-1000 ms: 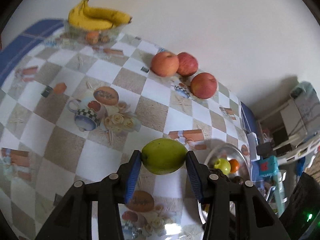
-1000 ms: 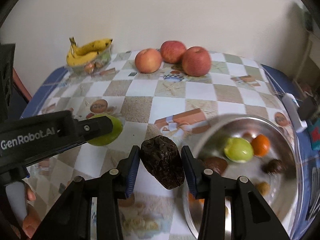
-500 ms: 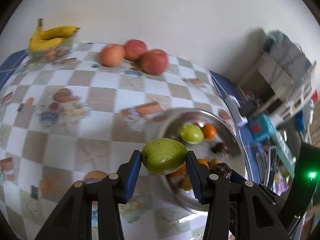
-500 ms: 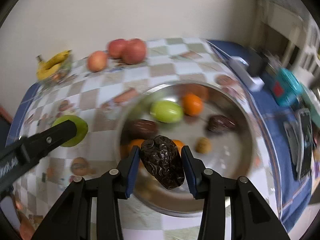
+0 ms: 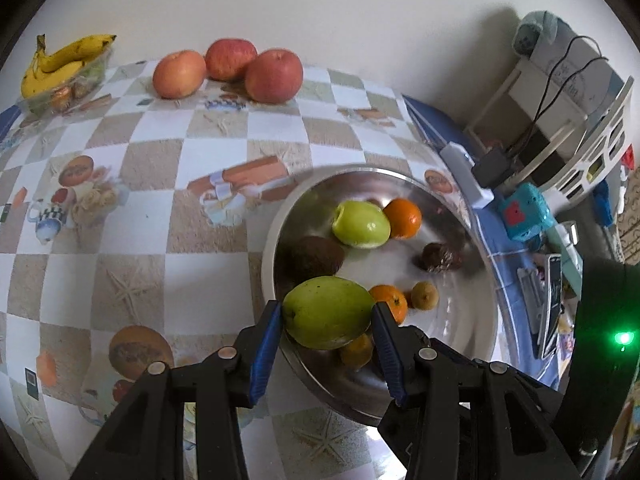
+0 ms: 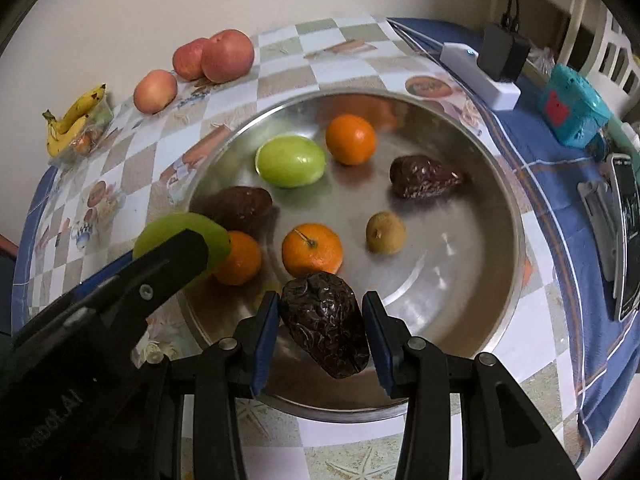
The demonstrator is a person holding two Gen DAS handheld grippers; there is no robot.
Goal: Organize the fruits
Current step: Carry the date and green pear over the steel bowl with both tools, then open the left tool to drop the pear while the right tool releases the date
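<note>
My left gripper (image 5: 327, 330) is shut on a green fruit (image 5: 328, 312) and holds it over the near left rim of a steel bowl (image 5: 472, 344). My right gripper (image 6: 322, 330) is shut on a dark wrinkled fruit (image 6: 326, 326) above the bowl's near side (image 6: 500, 300). The bowl holds a green fruit (image 6: 290, 161), oranges (image 6: 351, 139), dark fruits (image 6: 424, 176) and a small brown fruit (image 6: 385, 232). The left gripper with its green fruit (image 6: 180, 232) shows at the left of the right wrist view.
Three apples (image 5: 274, 76) and a banana bunch (image 5: 60, 62) on a clear tray sit at the table's far edge by the wall. A white power strip (image 6: 480, 74), a teal toy (image 6: 572, 106) and a phone (image 6: 626, 232) lie right of the bowl.
Both grippers have moved right from the checkered cloth to above the bowl, each still holding its fruit, and have come lower and closer to it.
</note>
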